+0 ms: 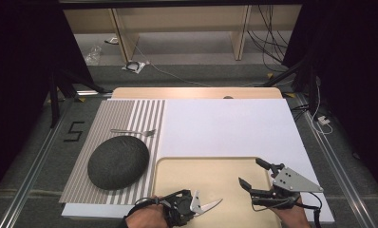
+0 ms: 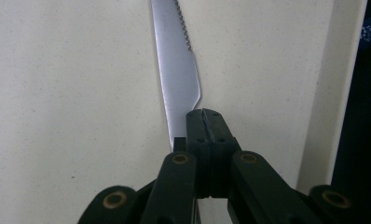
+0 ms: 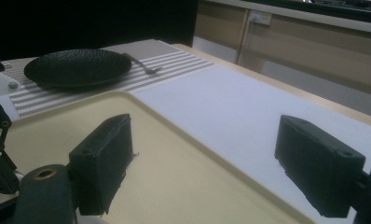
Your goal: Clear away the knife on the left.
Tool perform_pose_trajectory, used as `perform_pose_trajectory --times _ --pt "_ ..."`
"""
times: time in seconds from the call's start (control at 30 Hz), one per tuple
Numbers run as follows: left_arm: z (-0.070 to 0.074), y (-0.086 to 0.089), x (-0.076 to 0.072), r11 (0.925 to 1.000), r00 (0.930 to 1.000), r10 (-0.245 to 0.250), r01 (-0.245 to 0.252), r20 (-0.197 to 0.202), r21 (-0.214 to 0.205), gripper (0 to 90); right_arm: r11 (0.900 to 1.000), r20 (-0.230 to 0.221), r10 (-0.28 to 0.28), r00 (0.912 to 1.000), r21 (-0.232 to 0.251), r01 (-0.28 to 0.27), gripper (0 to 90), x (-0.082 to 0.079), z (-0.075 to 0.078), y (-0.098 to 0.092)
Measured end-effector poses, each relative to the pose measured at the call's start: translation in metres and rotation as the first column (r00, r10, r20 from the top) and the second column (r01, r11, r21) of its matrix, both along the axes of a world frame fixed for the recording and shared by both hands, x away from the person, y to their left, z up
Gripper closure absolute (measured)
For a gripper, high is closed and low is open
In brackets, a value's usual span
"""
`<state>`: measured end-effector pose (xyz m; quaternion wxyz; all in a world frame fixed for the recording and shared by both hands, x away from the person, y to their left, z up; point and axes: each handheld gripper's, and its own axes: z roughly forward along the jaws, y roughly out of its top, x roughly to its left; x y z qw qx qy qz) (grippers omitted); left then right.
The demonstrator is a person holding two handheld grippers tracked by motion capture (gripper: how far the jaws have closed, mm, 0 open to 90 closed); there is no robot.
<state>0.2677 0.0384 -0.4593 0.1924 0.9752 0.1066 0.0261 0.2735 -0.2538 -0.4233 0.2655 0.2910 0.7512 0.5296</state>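
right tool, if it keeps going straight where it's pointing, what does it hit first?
Probably nothing soon. The open right tool points up-left over the cream tray; ahead lie the tray's far rim, then bare white mat. The black plate and fork sit left of that line. Height is unclear.

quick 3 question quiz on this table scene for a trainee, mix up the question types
1. True or false: the left gripper is shut on the knife.
2. Multiple choice: the fork lies A) on the tray B) on the striped mat beyond the black plate C) in the right gripper.
3. Fill in: the right gripper hangs over the tray with its jaws ____.

Key: 1 true. 2 B: the fork rests on the striped mat, beyond the black plate. 3 open, holding nothing.
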Motion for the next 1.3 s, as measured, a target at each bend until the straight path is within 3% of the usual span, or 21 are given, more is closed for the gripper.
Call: perform_pose_trajectory --times 0.27,0.7,0.87,1.3 --pt "-0.002 0.002 0.003 0.9998 0.9999 0.011 -0.011 0.013 0.014 89.2 1.0 0.002 0.002 1.0 0.001 -0.002 19.8 0.0 0.0 0.0" --pt "-0.003 0.013 0.014 0.9985 0.9984 0.055 -0.055 0.009 -0.001 89.2 1.0 0.001 0.005 1.0 0.002 -0.005 19.8 0.0 0.0 0.001" --pt "-0.003 0.016 0.017 0.9952 0.9952 0.098 -0.098 -0.003 -0.007 89.2 1.0 0.002 0.005 1.0 0.003 -0.005 19.8 0.0 0.0 0.001" --pt "-0.003 0.026 0.026 0.9913 0.9914 0.131 -0.131 -0.008 -0.01 89.2 1.0 0.003 0.005 1.0 0.002 -0.005 19.8 0.0 0.0 0.001"
